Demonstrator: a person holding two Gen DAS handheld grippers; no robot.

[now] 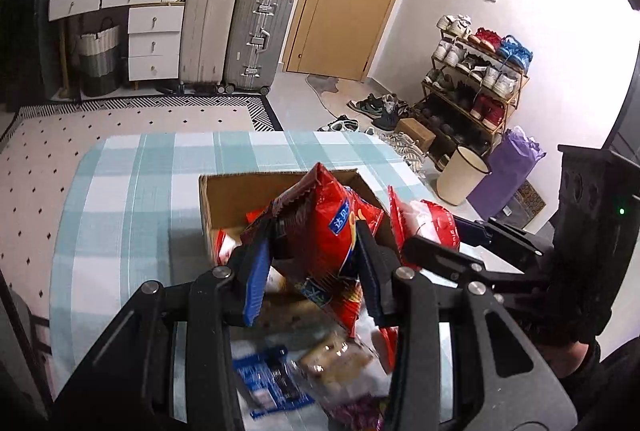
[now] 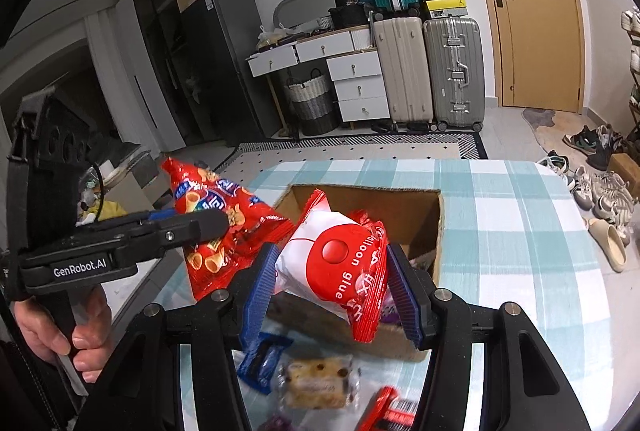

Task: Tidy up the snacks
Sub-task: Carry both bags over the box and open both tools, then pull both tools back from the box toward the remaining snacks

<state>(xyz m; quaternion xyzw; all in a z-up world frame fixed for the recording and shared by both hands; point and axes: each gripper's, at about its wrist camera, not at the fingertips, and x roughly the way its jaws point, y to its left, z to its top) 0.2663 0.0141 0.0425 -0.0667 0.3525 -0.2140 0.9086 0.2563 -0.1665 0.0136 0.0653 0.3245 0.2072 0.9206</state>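
Both grippers are loaded at once, each pinching a packet by its middle so the bag hangs free of the table. The left gripper (image 1: pixel 316 263) is clamped on a red chip bag (image 1: pixel 328 227), holding it tilted at the near edge of the box (image 1: pixel 240 199), so it looks ready to drop in. The right gripper (image 2: pixel 332 291) has its blue pads (image 2: pixel 260 295) squeezed on a red and white packet (image 2: pixel 340 263), lifted over the near wall of the box (image 2: pixel 436 231), the open top just behind it.

The box sits open on the checked cloth (image 1: pixel 132 191), mouth up, which is why both bags are carried high, to clear its walls. It seems to have a few packets in it already, though I can't make out what.

More snacks wait on the cloth in front of the box: a cookie pack (image 2: pixel 316 383), a blue packet (image 2: pixel 264 355) and another red one (image 2: pixel 392 411), so by my reckoning the sorting is partway through
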